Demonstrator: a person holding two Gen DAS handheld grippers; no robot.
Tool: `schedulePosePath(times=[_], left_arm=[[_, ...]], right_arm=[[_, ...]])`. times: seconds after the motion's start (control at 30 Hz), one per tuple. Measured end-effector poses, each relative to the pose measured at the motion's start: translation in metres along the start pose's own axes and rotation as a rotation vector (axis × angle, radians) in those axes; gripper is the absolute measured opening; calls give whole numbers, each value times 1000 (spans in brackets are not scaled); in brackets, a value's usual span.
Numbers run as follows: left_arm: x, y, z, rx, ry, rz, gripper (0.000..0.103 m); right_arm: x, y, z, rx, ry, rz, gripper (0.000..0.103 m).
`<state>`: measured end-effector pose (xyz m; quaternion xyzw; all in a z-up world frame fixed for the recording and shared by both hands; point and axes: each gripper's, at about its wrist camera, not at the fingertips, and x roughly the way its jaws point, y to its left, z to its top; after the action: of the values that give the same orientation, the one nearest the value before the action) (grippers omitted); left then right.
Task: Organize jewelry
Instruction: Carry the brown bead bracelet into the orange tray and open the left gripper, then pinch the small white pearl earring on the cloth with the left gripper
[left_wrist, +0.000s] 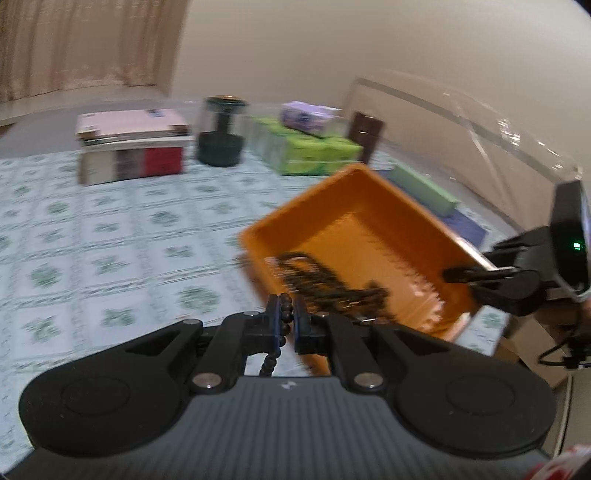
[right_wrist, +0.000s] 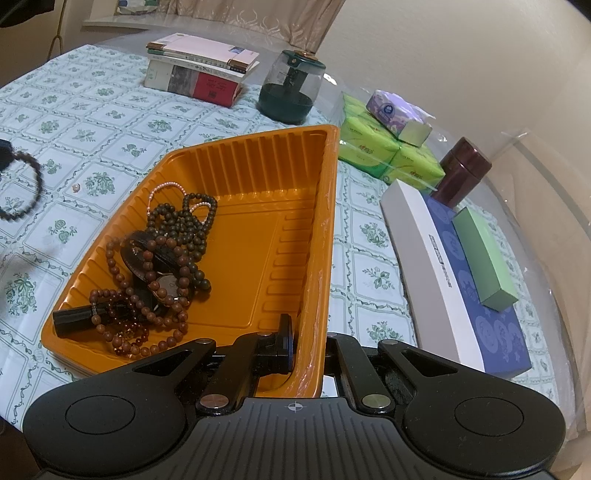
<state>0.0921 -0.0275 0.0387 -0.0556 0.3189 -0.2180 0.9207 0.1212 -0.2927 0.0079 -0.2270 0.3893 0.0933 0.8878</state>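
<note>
Jewelry of dark and reddish wooden bead strings (right_wrist: 162, 258), together with a thin string of small pale pearls (right_wrist: 162, 190), lies heaped in the left part of the orange ribbed plastic tray (right_wrist: 258, 206), which stands on the tabletop covered with a green-flowered white cloth (right_wrist: 110, 122). Your right hand-held gripper (right_wrist: 306, 354) is clenched on the near right wall of this tray, one finger inside and one outside. Your left hand-held gripper (left_wrist: 287, 325) is clenched on a dark bead bracelet (left_wrist: 284, 314), near the left corner of the tray; the same bracelet shows blurred at the left edge of the right wrist view (right_wrist: 29, 188). One single pale bead (right_wrist: 76, 188) lies on the cloth just beside the tray. Behind the tray stand a pile of books (right_wrist: 199, 70) and a dark green jar with clear dome (right_wrist: 290, 88).
</note>
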Motion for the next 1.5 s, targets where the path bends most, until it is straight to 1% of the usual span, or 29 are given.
schedulePosePath(times=[0.13, 0.27, 0.57, 0.9, 0.97, 1.03, 1.1, 1.2, 1.37, 1.5], left_arm=[[15, -27, 5, 39, 10, -60, 5], [29, -45, 5, 61, 27, -101, 5], [50, -62, 3, 67, 59, -144, 5], [64, -75, -1, 86, 81, -160, 6], [66, -76, -2, 89, 86, -167, 7], [66, -75, -2, 85, 87, -165, 16], [64, -71, -3, 82, 83, -153, 16], [57, -55, -4, 57, 73, -114, 17], [36, -11, -13, -16, 57, -11, 18], [15, 26, -24, -61, 43, 103, 19]], right_arm=[[0, -1, -1, 0, -4, 3, 4], [1, -2, -2, 4, -4, 7, 4], [1, -2, -2, 6, -5, 10, 4], [1, -2, -2, 5, -5, 9, 4], [1, -2, -2, 5, -5, 9, 4], [1, -2, -2, 5, -6, 9, 4], [1, -2, -2, 6, -5, 10, 4], [1, -2, -2, 6, -5, 9, 4], [1, -2, -2, 4, -6, 9, 4], [1, -1, -2, 3, -5, 8, 4]])
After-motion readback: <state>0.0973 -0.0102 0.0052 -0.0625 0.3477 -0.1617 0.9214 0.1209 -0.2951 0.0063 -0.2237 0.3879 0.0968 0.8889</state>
